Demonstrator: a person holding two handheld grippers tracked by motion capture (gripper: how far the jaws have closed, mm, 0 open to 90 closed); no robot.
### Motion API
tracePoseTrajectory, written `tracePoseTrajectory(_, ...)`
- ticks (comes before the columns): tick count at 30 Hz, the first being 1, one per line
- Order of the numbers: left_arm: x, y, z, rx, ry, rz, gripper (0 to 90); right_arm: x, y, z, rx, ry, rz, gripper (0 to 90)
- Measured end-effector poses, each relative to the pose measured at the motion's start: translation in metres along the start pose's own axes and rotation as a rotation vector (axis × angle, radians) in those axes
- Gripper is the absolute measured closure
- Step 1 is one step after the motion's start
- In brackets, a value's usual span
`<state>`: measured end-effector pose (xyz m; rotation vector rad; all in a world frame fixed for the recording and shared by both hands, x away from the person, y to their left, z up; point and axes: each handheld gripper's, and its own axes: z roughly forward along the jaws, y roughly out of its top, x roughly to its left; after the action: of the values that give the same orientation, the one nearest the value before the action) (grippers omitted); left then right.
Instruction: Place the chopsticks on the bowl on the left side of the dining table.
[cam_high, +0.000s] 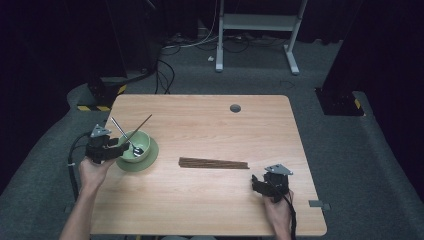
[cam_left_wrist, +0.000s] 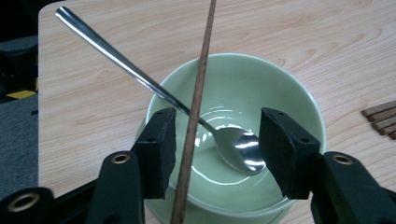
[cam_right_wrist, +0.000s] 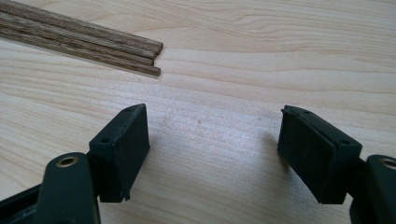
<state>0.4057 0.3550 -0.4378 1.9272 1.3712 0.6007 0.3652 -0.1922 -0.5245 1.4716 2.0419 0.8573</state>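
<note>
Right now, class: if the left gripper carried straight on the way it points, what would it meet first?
Probably the wooden stick leaning in the green bowl, which already stands between the open jaws of the left gripper beside one pad; then the spoon inside the bowl. Depth is hard to judge.

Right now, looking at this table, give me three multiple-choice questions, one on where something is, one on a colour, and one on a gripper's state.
1. Where does the spoon lie?
A. in the bowl
B. beside the bundle of sticks
C. on the floor

2. What colour is the bowl?
A. red
B. pale green
C. black

3. How does the left gripper stand?
A. clamped on the spoon
C. open, with a wooden stick between its jaws
B. shut on nothing

Key: 1 A, its head rests inside the bowl. 2 B, the glaze is pale green. 3 C, the wooden stick passes between jaws standing apart.
</note>
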Motion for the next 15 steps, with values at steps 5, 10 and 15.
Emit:
tracePoseTrajectory(5, -0.005, 0.003, 0.000, -0.021, -0.012, -0.012, 44.1, 0.000, 0.000, 0.000, 0.000, 0.000, 0.000, 24.3)
tracePoseTrajectory(10, -0.012, 0.006, 0.001, -0.037, -0.027, -0.020, 44.1, 0.000, 0.000, 0.000, 0.000, 0.000, 0.000, 24.3)
tracePoseTrajectory(15, -0.018, 0.008, 0.005, -0.035, -0.046, -0.034, 39.4, 0.000, 0.000, 0.000, 0.000, 0.000, 0.000, 24.3)
